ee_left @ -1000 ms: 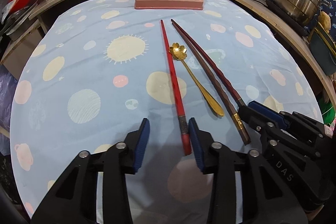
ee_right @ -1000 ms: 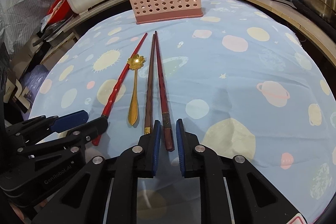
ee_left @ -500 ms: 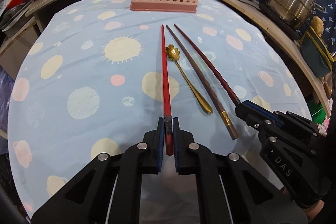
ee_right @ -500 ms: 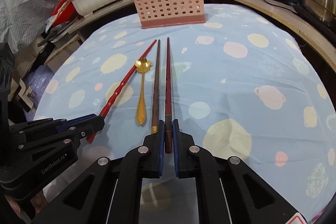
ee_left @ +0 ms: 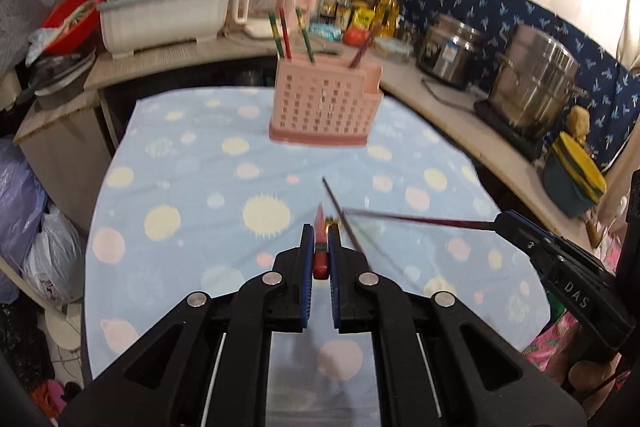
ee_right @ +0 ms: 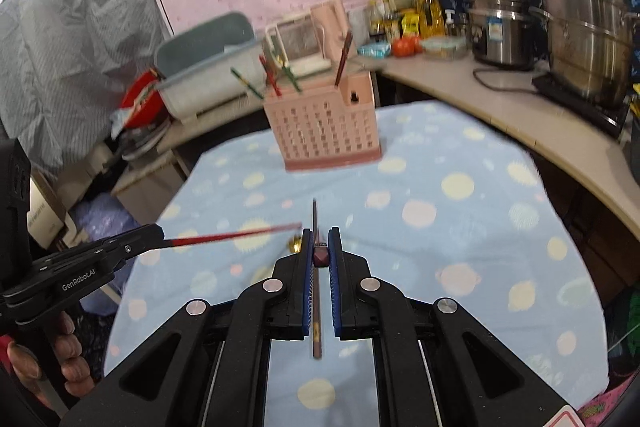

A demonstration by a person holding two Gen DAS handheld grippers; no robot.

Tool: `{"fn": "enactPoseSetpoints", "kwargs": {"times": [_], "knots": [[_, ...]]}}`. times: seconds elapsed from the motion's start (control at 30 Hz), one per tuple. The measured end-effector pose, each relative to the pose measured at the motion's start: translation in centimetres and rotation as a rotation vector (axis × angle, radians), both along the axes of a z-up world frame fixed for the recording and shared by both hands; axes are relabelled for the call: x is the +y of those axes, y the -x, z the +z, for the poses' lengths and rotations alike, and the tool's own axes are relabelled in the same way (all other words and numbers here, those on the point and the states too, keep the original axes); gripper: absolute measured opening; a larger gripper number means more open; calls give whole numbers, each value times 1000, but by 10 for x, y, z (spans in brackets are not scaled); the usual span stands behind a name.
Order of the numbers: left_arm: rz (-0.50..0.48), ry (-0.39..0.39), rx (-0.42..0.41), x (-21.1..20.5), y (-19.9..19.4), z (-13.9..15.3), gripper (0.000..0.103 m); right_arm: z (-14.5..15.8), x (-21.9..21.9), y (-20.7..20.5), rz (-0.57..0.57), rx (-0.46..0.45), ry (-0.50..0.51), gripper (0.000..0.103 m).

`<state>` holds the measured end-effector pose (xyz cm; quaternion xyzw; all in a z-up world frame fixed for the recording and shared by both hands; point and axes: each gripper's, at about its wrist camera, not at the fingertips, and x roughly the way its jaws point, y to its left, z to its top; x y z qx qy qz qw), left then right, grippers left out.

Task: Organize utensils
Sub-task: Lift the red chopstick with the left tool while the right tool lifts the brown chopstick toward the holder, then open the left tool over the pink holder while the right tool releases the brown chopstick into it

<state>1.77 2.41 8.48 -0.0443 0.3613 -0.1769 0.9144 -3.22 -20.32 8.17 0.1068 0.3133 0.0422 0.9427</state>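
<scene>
The left gripper is raised above the surface and points level toward the far side, its blue pads clamped on the butt of a red chopstick that runs straight ahead between them. The right gripper is lifted the same way, closed on a dark red chopstick whose end shows as a faceted tip between the pads. In the left wrist view this stick crosses from the right gripper toward the left gripper's tip; in the right wrist view the red one crosses likewise. Below the fingers a brown chopstick lies on the planet-print cloth, with a gold spoon just left of it, mostly hidden. Well ahead stands the pink perforated utensil holder, chopsticks upright inside.
</scene>
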Motion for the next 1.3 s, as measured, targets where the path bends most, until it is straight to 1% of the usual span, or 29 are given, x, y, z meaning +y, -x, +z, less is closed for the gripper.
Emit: {"fn": "enactPoseSetpoints", "kwargs": {"times": [0.13,0.23,0.53,0.63,0.73,0.9,1.07,1.17,1.23,1.3], "knots": [[15,10,-53,1,-13,22,7,23,-5,-11,-6,-51,-6,7],[17,8,-87,1,-22,35,7,32,-4,-19,-8,-70,4,7],[-7,19,-130,-9,-45,59,7,51,-10,-39,-10,-96,-12,7],[-15,23,-145,-12,-59,72,7,62,-17,-51,-12,-115,-32,7],[-11,30,-176,-14,-78,88,7,81,-27,-68,-18,-151,-47,7],[19,45,-254,-18,-116,125,7,117,-43,-108,-49,-225,-41,7],[48,65,-337,-24,-159,157,7,147,-61,-157,-102,-303,-55,7],[62,84,-366,-27,-183,170,7,159,-69,-187,-124,-330,-79,7],[70,95,-385,-30,-197,176,7,163,-72,-207,-142,-336,-66,7],[83,82,-398,-34,-212,177,7,159,-72,-227,-153,-325,-51,7]]}}
